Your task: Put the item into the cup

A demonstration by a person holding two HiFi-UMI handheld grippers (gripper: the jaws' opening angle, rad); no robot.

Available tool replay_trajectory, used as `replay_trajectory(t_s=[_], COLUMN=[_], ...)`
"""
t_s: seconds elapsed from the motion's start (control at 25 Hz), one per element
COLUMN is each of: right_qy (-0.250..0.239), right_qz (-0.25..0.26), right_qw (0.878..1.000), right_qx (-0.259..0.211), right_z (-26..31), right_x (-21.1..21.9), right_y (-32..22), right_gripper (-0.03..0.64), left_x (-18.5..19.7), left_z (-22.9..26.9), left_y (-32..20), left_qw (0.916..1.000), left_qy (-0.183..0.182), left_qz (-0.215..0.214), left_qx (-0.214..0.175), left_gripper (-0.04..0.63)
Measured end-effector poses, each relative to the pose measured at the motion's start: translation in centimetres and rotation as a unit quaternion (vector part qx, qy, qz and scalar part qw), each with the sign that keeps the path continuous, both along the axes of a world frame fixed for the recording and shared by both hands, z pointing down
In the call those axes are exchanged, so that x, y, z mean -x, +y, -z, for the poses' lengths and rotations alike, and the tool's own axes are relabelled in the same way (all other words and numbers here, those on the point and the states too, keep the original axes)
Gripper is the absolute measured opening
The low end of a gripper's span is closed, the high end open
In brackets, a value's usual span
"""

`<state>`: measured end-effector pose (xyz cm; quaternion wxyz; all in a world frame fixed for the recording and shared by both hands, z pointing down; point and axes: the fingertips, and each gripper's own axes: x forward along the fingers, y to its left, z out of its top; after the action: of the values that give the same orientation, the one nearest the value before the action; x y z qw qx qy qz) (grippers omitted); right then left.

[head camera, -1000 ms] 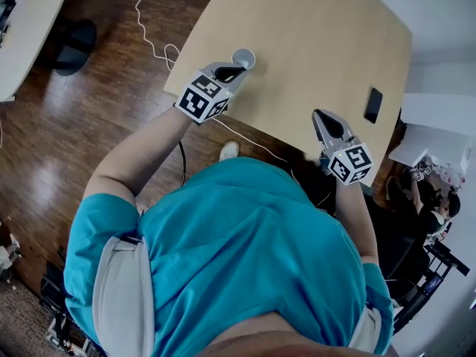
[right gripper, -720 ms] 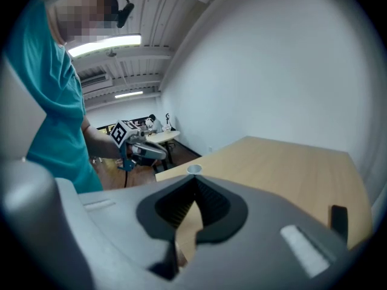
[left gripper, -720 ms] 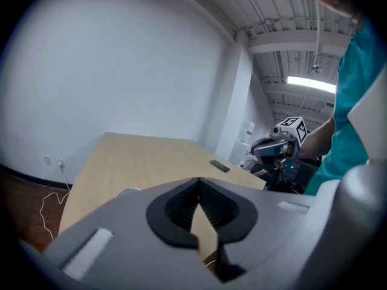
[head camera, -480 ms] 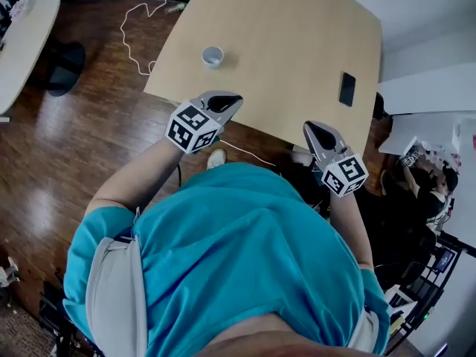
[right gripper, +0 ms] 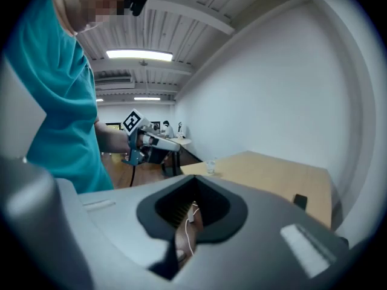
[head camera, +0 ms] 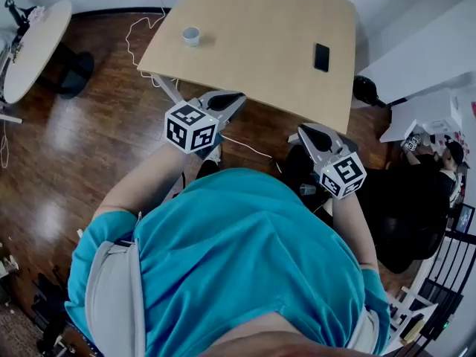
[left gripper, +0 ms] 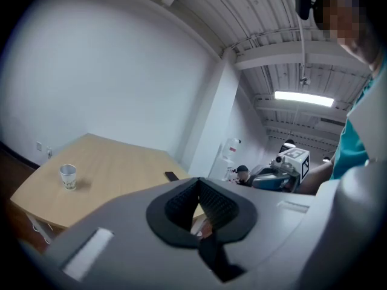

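Note:
A small white paper cup (head camera: 191, 36) stands near the left end of the tan table (head camera: 260, 43), and a black phone (head camera: 321, 56) lies toward its right end. Both grippers hang over the wooden floor, short of the table's near edge and close to my body. My left gripper (head camera: 236, 97) is shut with nothing between its jaws, well below and right of the cup in the head view. My right gripper (head camera: 306, 131) is also shut and holds nothing. The left gripper view shows the cup (left gripper: 68, 177) far ahead on the left. The right gripper view shows the cup (right gripper: 210, 165) small and distant.
A white cable (head camera: 141, 28) trails over the floor left of the table. A round white table (head camera: 33, 43) stands at the far left. White desks (head camera: 424, 58) and a seated person (head camera: 435, 158) are at the right, with a dark chair (head camera: 368, 91) by the table's right corner.
Both grippers have drawn back from the table toward my body and risen. The left one was beside the cup and is now over the floor. Table and cup now sit farther off.

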<state>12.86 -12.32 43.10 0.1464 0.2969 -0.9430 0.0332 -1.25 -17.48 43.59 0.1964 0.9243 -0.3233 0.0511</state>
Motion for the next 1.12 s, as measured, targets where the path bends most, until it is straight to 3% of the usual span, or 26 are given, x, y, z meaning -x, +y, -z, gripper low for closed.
replay_trajectory(t_s=[0.12,0.28,0.6,0.92,1.12], right_qy=[-0.016,-0.030,-0.051,-0.099,-0.139], right_qz=[0.003,0.019,0.004,-0.028,-0.036], right_qw=[1.000,0.999,0.999,0.995,0.989], right_qx=[-0.002,0.002,0.007,0.017,0.034], right_z=[0.7,0.8,2.0,3.2,3.6], right_x=[-1.6,-0.2,5.0,14.4,15.3], right_y=[3.5,8.5,14.4,17.0,18.5], right_gripper=[0.003,0.003,0.003,0.003,0.003], left_x=[-1.5,-0.2,8.2,18.3,19.6], left_z=[1.6,2.9,2.8,1.1,1.4], left_y=[4.6,10.6,17.7,22.4,23.5], left_qw=[0.9998,0.9984,0.9970,0.9972,0.9974], left_qy=[-0.005,-0.031,-0.039,-0.041,-0.037], left_qz=[0.003,0.007,0.025,0.008,0.010], left_qx=[-0.018,-0.047,-0.062,-0.062,-0.061], left_gripper=[0.003,0.003,0.003,0.003,0.003])
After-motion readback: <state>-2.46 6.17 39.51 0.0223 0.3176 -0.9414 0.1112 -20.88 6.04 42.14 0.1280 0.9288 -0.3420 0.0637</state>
